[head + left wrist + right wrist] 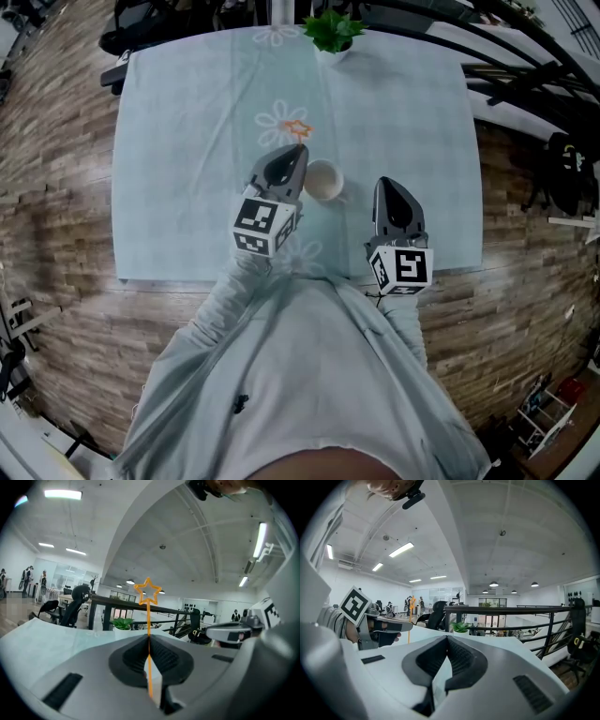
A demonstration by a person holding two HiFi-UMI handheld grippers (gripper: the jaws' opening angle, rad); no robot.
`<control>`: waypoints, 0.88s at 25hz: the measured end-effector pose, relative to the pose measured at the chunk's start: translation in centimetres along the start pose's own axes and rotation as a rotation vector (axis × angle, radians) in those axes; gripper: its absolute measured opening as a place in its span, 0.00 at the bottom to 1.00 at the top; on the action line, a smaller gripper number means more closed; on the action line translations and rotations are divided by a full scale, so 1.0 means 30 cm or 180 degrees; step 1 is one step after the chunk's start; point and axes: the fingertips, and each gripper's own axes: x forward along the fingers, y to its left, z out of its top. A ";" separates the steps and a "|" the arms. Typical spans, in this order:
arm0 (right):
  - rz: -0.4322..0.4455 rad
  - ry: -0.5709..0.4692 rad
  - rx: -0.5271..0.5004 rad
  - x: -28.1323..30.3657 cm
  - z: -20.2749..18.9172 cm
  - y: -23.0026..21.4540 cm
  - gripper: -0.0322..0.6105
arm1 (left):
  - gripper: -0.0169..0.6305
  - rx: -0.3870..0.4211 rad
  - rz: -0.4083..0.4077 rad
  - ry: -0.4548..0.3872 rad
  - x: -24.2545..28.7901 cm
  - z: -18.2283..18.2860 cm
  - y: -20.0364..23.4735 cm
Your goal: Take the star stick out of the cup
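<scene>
Star stick [149, 616] is pinched upright by the left hand-held gripper [298, 150], above the table [187, 141], just left of the white cup [322, 181]; the right hand-held gripper [447, 639] is pressed together, empty

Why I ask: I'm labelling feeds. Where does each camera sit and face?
Head view: on the person's head, looking steeply down at the table, cup, left gripper and right gripper; sleeves and torso show.
Left gripper view: on the left gripper, along shut jaws pinching the star stick; right gripper at right.
Right gripper view: on the right gripper, along shut, empty jaws; left gripper at left.
Shared: both gripper views face the plant.
</scene>
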 end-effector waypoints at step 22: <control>0.0546 -0.0377 -0.0089 0.078 0.135 0.130 0.07 | 0.06 0.0587 0.0901 -0.0586 -0.408 0.181 0.105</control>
